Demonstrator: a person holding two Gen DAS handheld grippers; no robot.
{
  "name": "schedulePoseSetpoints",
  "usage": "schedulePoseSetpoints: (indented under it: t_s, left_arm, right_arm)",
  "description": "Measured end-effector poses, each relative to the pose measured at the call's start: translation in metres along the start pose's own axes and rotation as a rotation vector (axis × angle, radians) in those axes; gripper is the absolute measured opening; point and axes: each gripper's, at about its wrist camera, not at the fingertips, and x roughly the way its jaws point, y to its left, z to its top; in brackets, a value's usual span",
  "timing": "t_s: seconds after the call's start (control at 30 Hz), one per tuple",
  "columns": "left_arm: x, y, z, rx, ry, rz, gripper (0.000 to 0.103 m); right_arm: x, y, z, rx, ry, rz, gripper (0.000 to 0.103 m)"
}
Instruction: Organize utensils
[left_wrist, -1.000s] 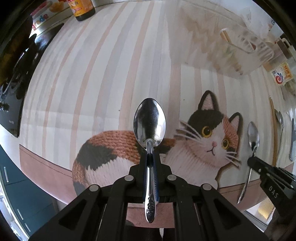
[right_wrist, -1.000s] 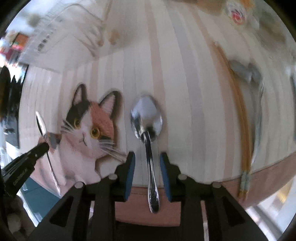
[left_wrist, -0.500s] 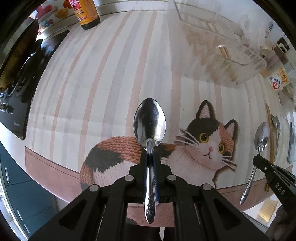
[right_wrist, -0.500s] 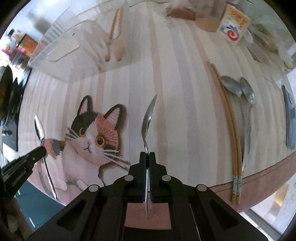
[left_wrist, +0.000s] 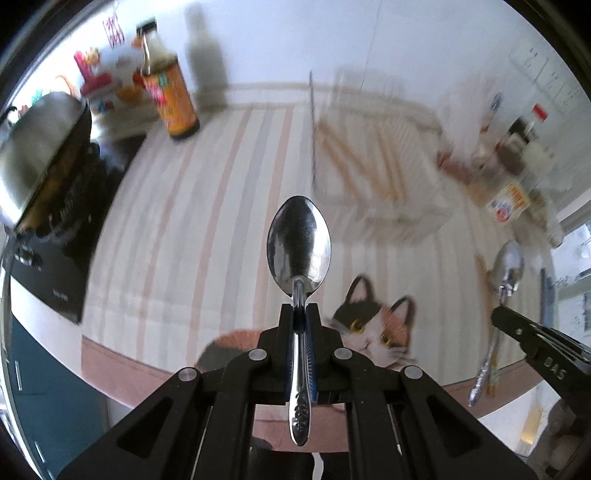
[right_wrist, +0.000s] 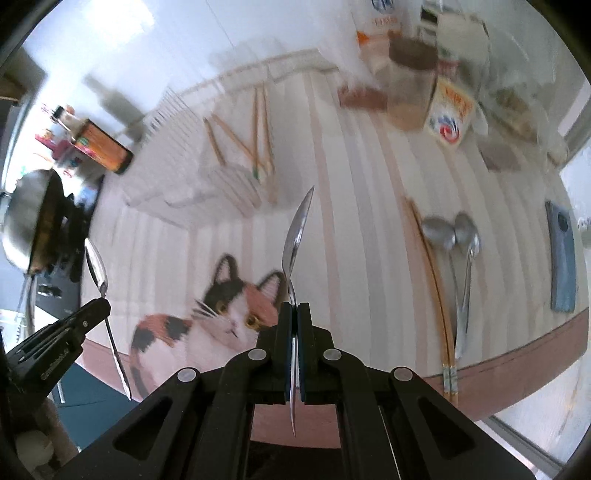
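I have the left tool (left_wrist: 300, 314) clamped on a spoon (left_wrist: 299, 243), bowl facing me, and the right tool (right_wrist: 294, 314) clamped on a second spoon (right_wrist: 297, 236) turned edge-on. Both hang above the striped cat mat (right_wrist: 229, 317) on the bench, with open mat ahead. The clear tray (right_wrist: 207, 173) holding chopsticks (right_wrist: 258, 147) sits further ahead. Two more spoons (right_wrist: 454, 236) and a chopstick pair (right_wrist: 437, 295) lie near the mat's right edge, beside a phone (right_wrist: 561, 258). The stove (left_wrist: 62, 221) borders the left.

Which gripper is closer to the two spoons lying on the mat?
Right. The right gripper is beside the lying spoons; the left gripper is farther, beyond the cat picture.
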Motion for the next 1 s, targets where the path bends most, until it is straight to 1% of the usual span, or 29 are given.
schedulePoseSetpoints:
  t_s: [0.03,0.1,0.3,0.4,0.43,0.47,0.57,0.73,0.8,0.87,1.0]
  left_arm:
    - [-0.005,-0.003,0.007,0.002,-0.016,-0.004,0.004]
    - [-0.011,-0.005,0.016,0.004,-0.036,-0.018,0.004]
    - [-0.036,-0.01,0.065,-0.004,-0.106,-0.079,0.004]
    - [-0.039,-0.016,0.088,-0.002,-0.118,-0.094,0.004]
    - [-0.038,-0.019,0.1,0.003,-0.118,-0.098,0.004]
    - [-0.036,-0.02,0.105,0.003,-0.116,-0.1,0.004]
    - [-0.022,-0.026,0.13,0.008,-0.087,-0.109,0.004]
    - [0.022,-0.03,0.163,-0.007,0.011,-0.114,0.004]
    - [0.042,-0.031,0.17,-0.011,0.061,-0.121,0.004]
    - [0.059,-0.03,0.174,-0.023,0.093,-0.119,0.004]
    - [0.076,-0.028,0.173,-0.05,0.16,-0.147,0.006]
  right_arm:
    - [-0.007,0.003,0.006,-0.004,-0.017,0.008,0.002]
    - [-0.004,0.019,0.018,-0.011,-0.041,0.019,0.002]
    - [-0.029,0.041,0.066,-0.032,-0.129,0.055,0.002]
    - [-0.037,0.052,0.094,-0.038,-0.158,0.076,0.002]
    - [-0.037,0.056,0.103,-0.042,-0.162,0.08,0.002]
    - [-0.035,0.06,0.113,-0.045,-0.163,0.084,0.002]
    - [-0.02,0.069,0.143,-0.042,-0.142,0.091,0.002]
    - [0.017,0.076,0.177,-0.051,-0.076,0.074,0.002]
    - [0.034,0.078,0.185,-0.054,-0.048,0.072,0.002]
    - [0.052,0.08,0.193,-0.062,-0.015,0.064,0.003]
    - [0.08,0.075,0.198,-0.06,0.049,0.061,0.003]
